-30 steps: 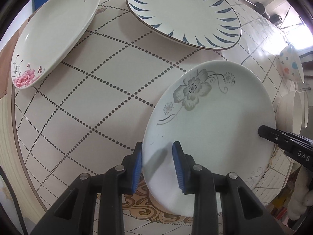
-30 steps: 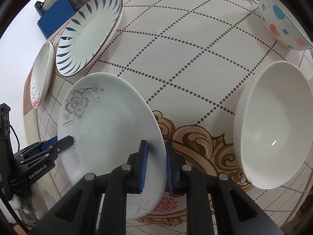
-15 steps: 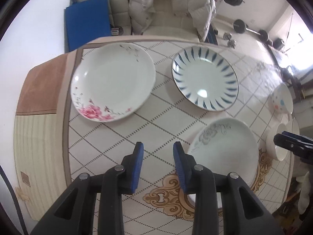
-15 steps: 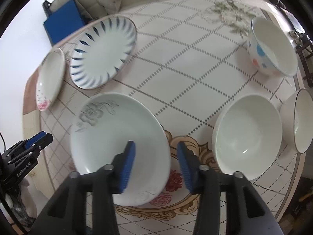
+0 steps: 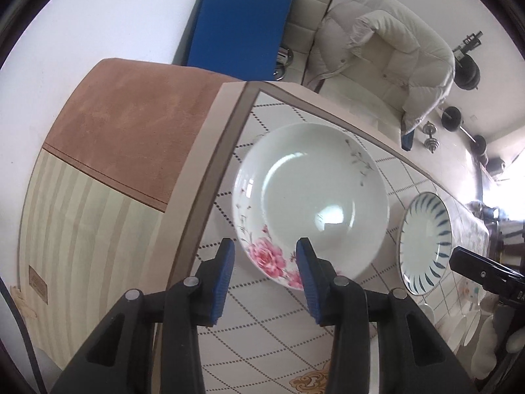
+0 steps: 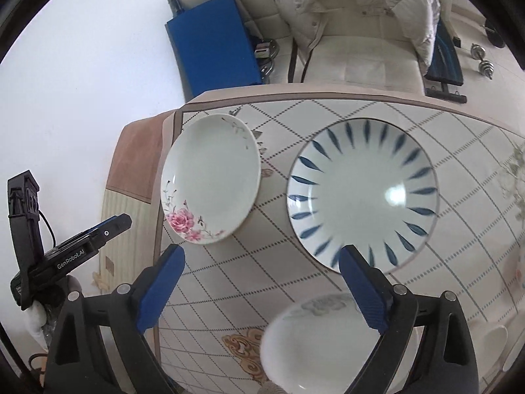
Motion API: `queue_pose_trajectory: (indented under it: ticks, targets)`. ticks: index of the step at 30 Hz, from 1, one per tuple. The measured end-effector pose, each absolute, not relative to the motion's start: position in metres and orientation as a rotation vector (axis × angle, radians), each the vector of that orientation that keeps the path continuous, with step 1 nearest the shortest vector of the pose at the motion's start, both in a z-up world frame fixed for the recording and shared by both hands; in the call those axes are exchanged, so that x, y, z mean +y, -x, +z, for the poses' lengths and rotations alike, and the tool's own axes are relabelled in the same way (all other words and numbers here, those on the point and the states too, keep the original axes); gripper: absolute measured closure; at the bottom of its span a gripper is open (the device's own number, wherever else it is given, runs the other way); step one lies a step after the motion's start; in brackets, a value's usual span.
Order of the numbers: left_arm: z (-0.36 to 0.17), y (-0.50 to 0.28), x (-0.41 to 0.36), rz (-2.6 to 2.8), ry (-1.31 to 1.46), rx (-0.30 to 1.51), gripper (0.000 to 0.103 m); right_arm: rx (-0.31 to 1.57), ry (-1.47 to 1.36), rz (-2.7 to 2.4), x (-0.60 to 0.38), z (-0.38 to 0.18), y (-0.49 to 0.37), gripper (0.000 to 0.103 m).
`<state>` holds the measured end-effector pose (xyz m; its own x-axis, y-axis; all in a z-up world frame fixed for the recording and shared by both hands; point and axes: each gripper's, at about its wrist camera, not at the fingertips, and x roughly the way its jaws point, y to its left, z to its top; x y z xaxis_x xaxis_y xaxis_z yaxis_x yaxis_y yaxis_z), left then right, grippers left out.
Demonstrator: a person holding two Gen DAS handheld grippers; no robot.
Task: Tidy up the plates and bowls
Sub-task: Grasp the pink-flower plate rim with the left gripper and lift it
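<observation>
A white plate with a pink rose (image 5: 311, 203) lies near the table's left corner; it also shows in the right wrist view (image 6: 211, 177). My left gripper (image 5: 264, 275) is open above its near rim, holding nothing. A blue-petal plate (image 6: 362, 197) lies to its right, also in the left wrist view (image 5: 426, 243). My right gripper (image 6: 259, 290) is wide open and empty, high above the table. The grey-flower plate (image 6: 315, 338) lies on the table below it, blurred.
The patterned tablecloth (image 6: 229, 279) covers the table, with its edge (image 5: 203, 177) at the left. White bowls (image 5: 459, 331) sit at the far right. A blue mat (image 6: 213, 46) and a sofa with a jacket (image 6: 344, 16) stand beyond the table.
Both grippers let go of the grey-flower plate, which now lies on the table, and rose. My left gripper swung left over the rose plate. My right gripper opened wide.
</observation>
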<state>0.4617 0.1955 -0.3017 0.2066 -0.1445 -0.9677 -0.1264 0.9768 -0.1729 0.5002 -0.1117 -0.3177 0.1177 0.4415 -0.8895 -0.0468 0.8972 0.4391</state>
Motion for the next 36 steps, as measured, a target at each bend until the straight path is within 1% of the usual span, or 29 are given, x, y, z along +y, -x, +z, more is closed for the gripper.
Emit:
queue_pose_trajectory:
  ticks: [7, 14, 15, 16, 18, 20, 21, 22, 23, 24, 25, 27, 29, 31, 32, 33, 36]
  targets:
    - [-0.359, -0.501, 0.231, -0.014, 0.339, 1.469, 0.067, 1.523, -0.269, 0.389, -0.061, -0.364, -0.577, 0.006]
    - [-0.392, -0.515, 0.233, -0.051, 0.375, 1.539, 0.067, 1.63, -0.3, 0.397, -0.044, -0.413, -0.618, 0.007]
    - [-0.394, -0.516, 0.232, -0.053, 0.375, 1.543, 0.067, 1.641, -0.307, 0.404, -0.043, -0.418, -0.621, 0.008]
    - [-0.396, -0.517, 0.231, -0.059, 0.378, 1.545, 0.067, 1.652, -0.318, 0.409, -0.042, -0.423, -0.623, 0.013]
    - [-0.398, -0.518, 0.229, -0.06, 0.373, 1.548, 0.067, 1.669, -0.328, 0.408, -0.041, -0.432, -0.627, 0.017]
    - [-0.4, -0.519, 0.227, -0.042, 0.352, 1.548, 0.067, 1.68, -0.335, 0.416, -0.039, -0.438, -0.628, 0.025]
    - [-0.401, -0.519, 0.226, -0.037, 0.348, 1.548, 0.067, 1.69, -0.339, 0.422, -0.039, -0.442, -0.629, 0.031]
    - [-0.402, -0.519, 0.226, -0.035, 0.345, 1.55, 0.068, 1.699, -0.343, 0.425, -0.039, -0.445, -0.63, 0.035]
    - [-0.403, -0.519, 0.224, -0.039, 0.34, 1.552, 0.073, 1.701, -0.346, 0.424, -0.038, -0.447, -0.63, 0.036]
    - [-0.404, -0.519, 0.223, -0.049, 0.34, 1.551, 0.073, 1.699, -0.339, 0.421, -0.038, -0.449, -0.629, 0.043]
    - [-0.404, -0.519, 0.222, -0.055, 0.34, 1.547, 0.076, 1.699, -0.332, 0.417, -0.037, -0.451, -0.629, 0.054]
    - [-0.404, -0.52, 0.217, -0.073, 0.336, 1.544, 0.085, 1.713, -0.34, 0.429, -0.037, -0.455, -0.628, 0.065]
    - [-0.404, -0.52, 0.215, -0.06, 0.317, 1.542, 0.084, 1.706, -0.322, 0.433, -0.036, -0.456, -0.628, 0.07]
    - [-0.404, -0.519, 0.216, -0.056, 0.326, 1.534, 0.085, 1.701, -0.296, 0.431, -0.035, -0.456, -0.626, 0.077]
    - [-0.404, -0.519, 0.216, -0.053, 0.327, 1.528, 0.086, 1.698, -0.281, 0.429, -0.035, -0.455, -0.625, 0.079]
    - [-0.402, -0.518, 0.215, -0.05, 0.325, 1.519, 0.086, 1.692, -0.267, 0.421, -0.035, -0.455, -0.625, 0.085]
    - [-0.398, -0.513, 0.212, -0.043, 0.288, 1.491, 0.086, 1.664, -0.235, 0.438, -0.033, -0.452, -0.621, 0.085]
